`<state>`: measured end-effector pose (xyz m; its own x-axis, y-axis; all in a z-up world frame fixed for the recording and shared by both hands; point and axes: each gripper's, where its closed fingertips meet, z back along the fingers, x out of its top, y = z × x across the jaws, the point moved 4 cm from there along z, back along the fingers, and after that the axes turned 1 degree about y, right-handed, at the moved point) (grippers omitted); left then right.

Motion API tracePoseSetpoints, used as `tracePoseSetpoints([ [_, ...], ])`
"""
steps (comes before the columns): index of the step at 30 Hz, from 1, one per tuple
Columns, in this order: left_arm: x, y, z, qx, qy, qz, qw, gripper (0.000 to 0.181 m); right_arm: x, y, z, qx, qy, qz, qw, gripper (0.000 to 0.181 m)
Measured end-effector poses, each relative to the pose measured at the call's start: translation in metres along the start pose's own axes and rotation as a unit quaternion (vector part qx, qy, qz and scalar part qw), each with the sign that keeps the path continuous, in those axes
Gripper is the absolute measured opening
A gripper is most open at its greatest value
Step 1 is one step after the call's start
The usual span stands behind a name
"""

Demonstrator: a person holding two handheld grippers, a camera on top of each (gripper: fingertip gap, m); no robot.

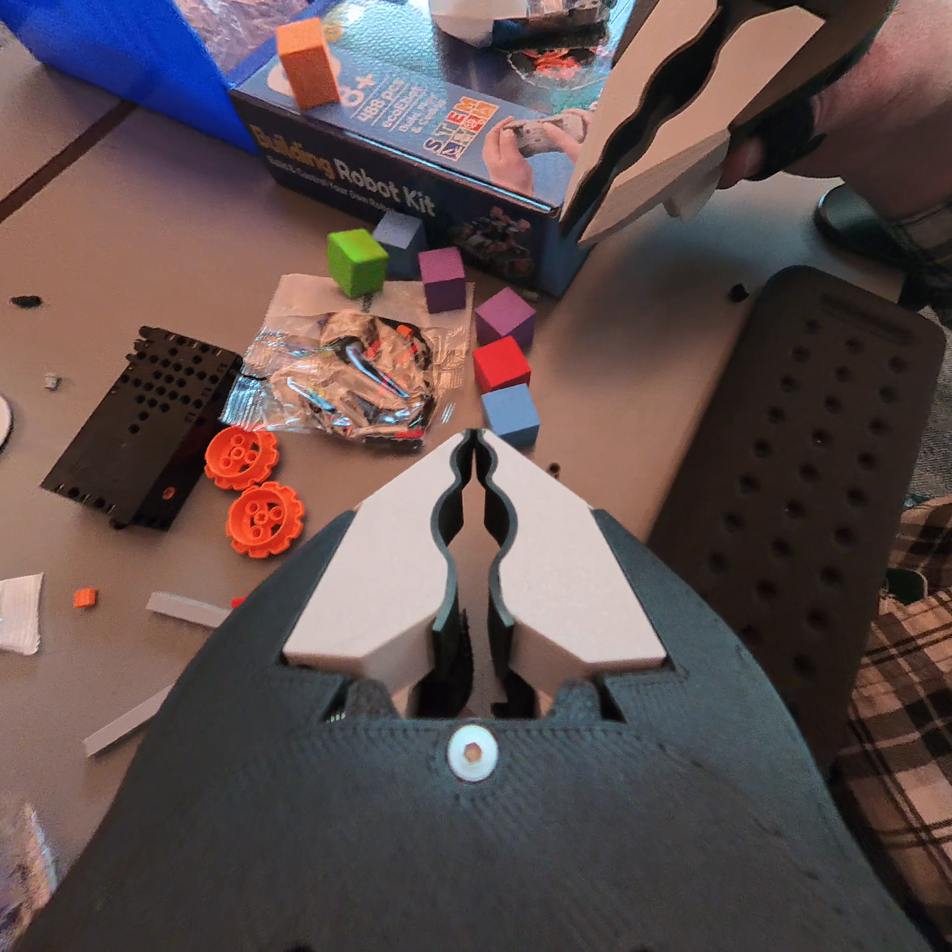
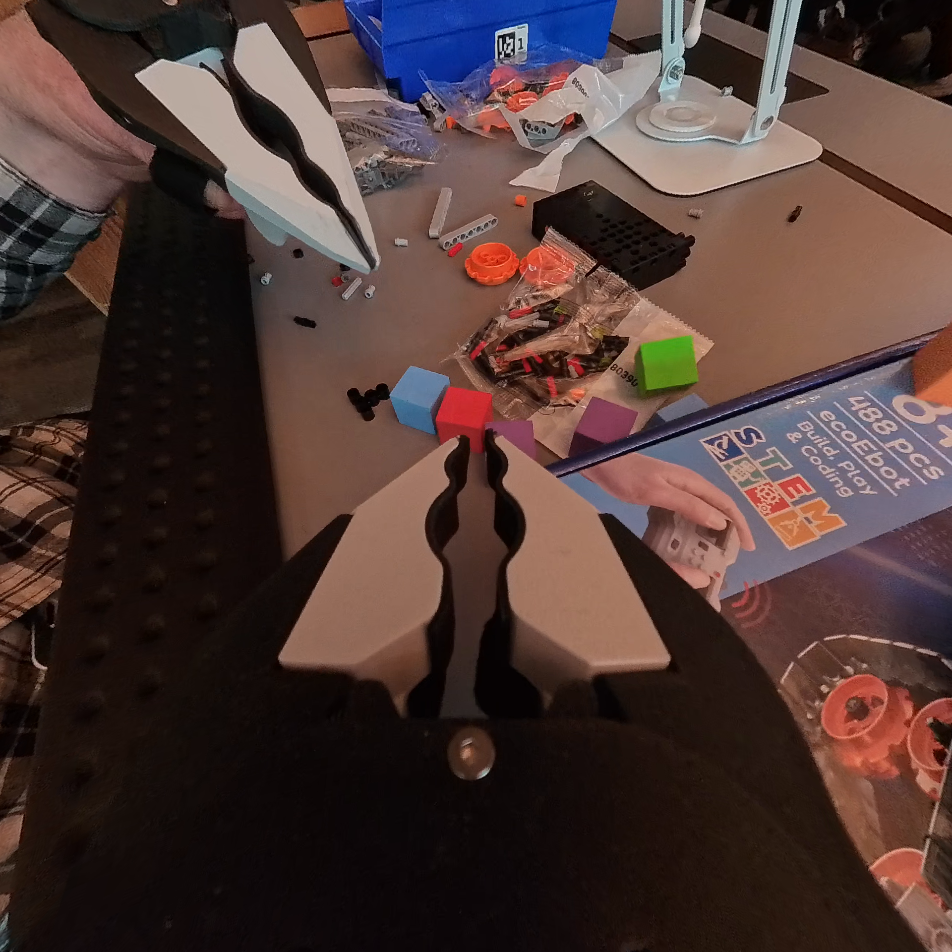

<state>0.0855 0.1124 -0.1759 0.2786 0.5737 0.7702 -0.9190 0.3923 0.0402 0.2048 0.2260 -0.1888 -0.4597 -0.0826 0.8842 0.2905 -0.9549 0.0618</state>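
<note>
My left gripper (image 1: pixel 475 435) is shut and empty. Its tips are just in front of a light blue cube (image 1: pixel 510 414), with a red cube (image 1: pixel 500 363) and a purple cube (image 1: pixel 505 317) beyond it. My right gripper (image 2: pixel 476 443) is shut to a narrow slit and empty, its tips over the red cube (image 2: pixel 463 412), between the light blue cube (image 2: pixel 417 396) and the purple cube (image 2: pixel 512 435). Each gripper shows in the other's view, the right one (image 1: pixel 574 232) by the box corner and the left one (image 2: pixel 368 262) over small loose pins.
A green cube (image 1: pixel 356 261) sits on a plastic parts bag (image 1: pixel 350 371). An orange block (image 1: pixel 308 62) stands on a dark blue kit box (image 1: pixel 412 134). Two orange wheels (image 1: pixel 241 457), a black perforated block (image 1: pixel 139 427), a dark perforated board (image 1: pixel 803 463), a blue bin (image 2: pixel 479 36) and a white stand (image 2: pixel 706 123) are around. The black perforated block (image 1: pixel 139 427) is closer to my left gripper, around 20 centimetres from its tips; the right tips are 25 centimetres off. It turns up in the right wrist view (image 2: pixel 598 219) as well.
</note>
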Motion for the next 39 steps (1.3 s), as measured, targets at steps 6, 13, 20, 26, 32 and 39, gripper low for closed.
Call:
tracePoseSetpoints([
  [6,-0.003,0.017,0.016,0.031,-0.002,0.003,1.0,0.002,0.0,0.0,0.001,0.001,-0.003,0.001,1.0,0.005],
  [13,-0.021,0.083,0.062,0.184,0.043,-0.013,0.982,0.018,0.0,0.0,0.001,0.001,-0.004,0.001,1.0,0.005],
  [20,-0.068,0.168,0.105,0.294,0.13,0.002,0.947,0.025,0.0,0.002,-0.001,0.003,-0.001,0.005,1.0,0.005],
  [26,-0.098,0.23,0.098,0.304,0.191,0.028,0.933,0.032,-0.002,0.002,-0.004,0.005,0.004,0.009,1.0,0.005],
  [32,-0.115,0.276,0.082,0.274,0.184,0.106,0.938,0.029,-0.006,0.0,-0.007,0.005,0.013,0.005,1.0,0.005],
  [39,-0.129,0.287,0.068,0.272,0.204,0.094,0.936,0.006,-0.009,-0.001,-0.01,0.009,0.019,0.004,1.0,0.005],
])
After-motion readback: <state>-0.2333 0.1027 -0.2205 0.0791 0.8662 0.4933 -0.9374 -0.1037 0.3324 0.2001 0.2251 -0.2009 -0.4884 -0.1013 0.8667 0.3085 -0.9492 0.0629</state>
